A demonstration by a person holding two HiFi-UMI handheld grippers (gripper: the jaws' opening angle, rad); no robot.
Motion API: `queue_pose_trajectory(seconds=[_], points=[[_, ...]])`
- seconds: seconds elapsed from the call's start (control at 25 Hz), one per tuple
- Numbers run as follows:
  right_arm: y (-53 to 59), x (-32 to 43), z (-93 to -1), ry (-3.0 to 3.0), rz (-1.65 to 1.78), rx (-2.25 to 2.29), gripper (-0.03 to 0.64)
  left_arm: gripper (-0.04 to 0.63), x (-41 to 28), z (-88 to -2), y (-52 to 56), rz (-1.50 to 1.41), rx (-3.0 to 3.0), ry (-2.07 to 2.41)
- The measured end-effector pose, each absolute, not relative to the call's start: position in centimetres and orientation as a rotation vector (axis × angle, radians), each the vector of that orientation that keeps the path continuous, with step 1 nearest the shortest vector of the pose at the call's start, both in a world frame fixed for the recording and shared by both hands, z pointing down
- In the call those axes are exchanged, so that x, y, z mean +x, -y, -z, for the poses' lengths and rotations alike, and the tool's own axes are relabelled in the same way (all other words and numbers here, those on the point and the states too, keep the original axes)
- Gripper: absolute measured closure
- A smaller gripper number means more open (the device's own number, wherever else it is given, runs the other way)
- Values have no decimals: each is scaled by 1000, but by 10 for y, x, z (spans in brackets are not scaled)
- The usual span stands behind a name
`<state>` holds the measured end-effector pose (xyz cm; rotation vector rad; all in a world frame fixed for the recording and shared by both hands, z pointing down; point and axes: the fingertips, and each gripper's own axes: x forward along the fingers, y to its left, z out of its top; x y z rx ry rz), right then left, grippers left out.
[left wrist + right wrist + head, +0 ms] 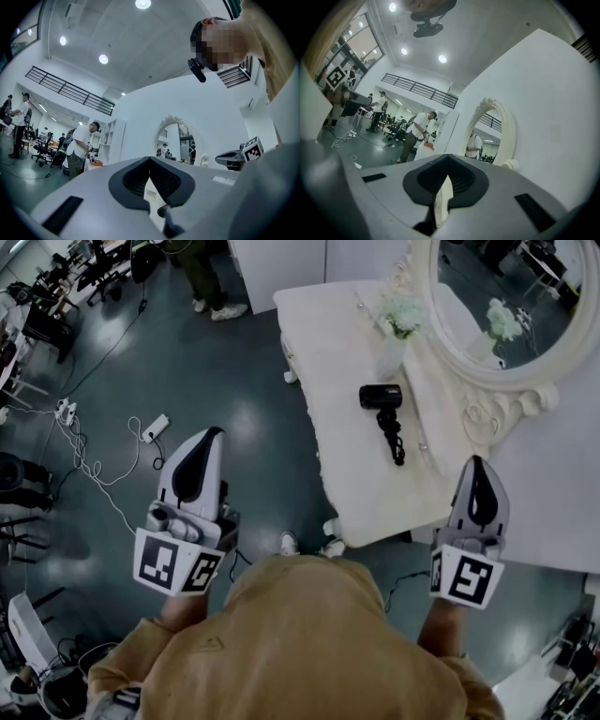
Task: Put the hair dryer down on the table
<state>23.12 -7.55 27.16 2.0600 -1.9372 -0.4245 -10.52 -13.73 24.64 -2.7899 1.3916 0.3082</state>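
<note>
Hair dryer: the black hair dryer is lying flat on the white table, free of both tools. It is sitting about midway along the table's length, closer to the mirror-side edge than to the open edge.
Cord: its black cord is lying bunched at the handle end, trailing along the table top towards you.
Vase: a white vase of pale flowers is standing just beyond the dryer, towards the far end of the table.
Mirror: an oval mirror in an ornate white frame is standing along that edge and reflecting the flowers.
Right gripper: you are holding the right gripper over the near end of the table on the mirror side, apart from the dryer. Its jaws are pressing together with nothing between them.
Left gripper: you are holding the left gripper out over the floor, off the table's open edge and well apart from the dryer. Its jaws are meeting at the tips, clenched and empty.
Floor: a white power strip and a loose white cable are lying on the dark floor to your left.
Bystander: a person's legs are showing beyond the table's far corner.
</note>
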Motion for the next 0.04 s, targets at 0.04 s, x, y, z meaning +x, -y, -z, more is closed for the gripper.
queue_pose_trajectory(seconds=[0.04], points=[[76, 232, -273, 1939, 424, 2058, 615, 592, -104, -247, 137, -306, -2790, -1394]])
